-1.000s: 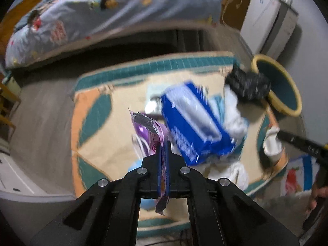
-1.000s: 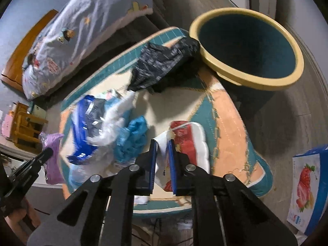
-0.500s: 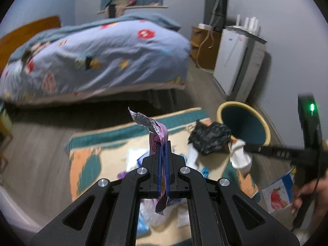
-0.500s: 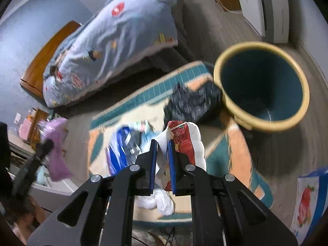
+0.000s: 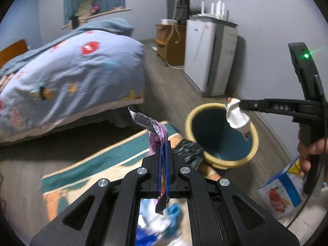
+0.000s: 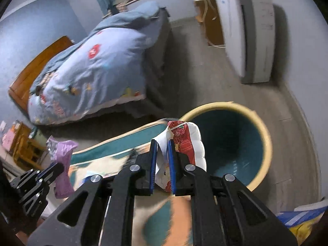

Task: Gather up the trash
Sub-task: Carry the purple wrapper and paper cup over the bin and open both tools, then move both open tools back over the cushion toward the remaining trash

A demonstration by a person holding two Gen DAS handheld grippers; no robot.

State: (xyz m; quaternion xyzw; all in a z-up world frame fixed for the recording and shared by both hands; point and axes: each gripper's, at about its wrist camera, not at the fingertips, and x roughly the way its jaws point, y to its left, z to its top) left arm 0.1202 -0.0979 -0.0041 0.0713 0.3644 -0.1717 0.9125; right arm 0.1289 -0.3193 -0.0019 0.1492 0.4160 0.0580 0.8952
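1. With both grippers loaded, you're on the carry-and-drop step; the bin (image 5: pixel 221 135) sits right of centre in the left wrist view, teal inside, cream rim, standing on the floor at the rug (image 5: pixel 106 160) edge.
2. Right gripper (image 6: pixel 163 145): jaws closed down on the white-and-red packet (image 6: pixel 184 141); in the left wrist view that packet hangs over the bin's mouth at centre right; my read is it only needs releasing, once you're squarely above the opening.
3. Left gripper (image 5: pixel 163 145): jaws pinched tight on the purple wrapper (image 5: pixel 155 129), silver end sticking up toward frame centre; it's short of the bin, over the rug; it needs a swing to the right before you open.
4. Black bag (image 5: pixel 190 149) lies against the bin's near side, touching the rim's base; more litter blurred at lower centre; pickups remain.
5. Risk, as I judge it: light wrappers may cling to the pads or drift off the rim.
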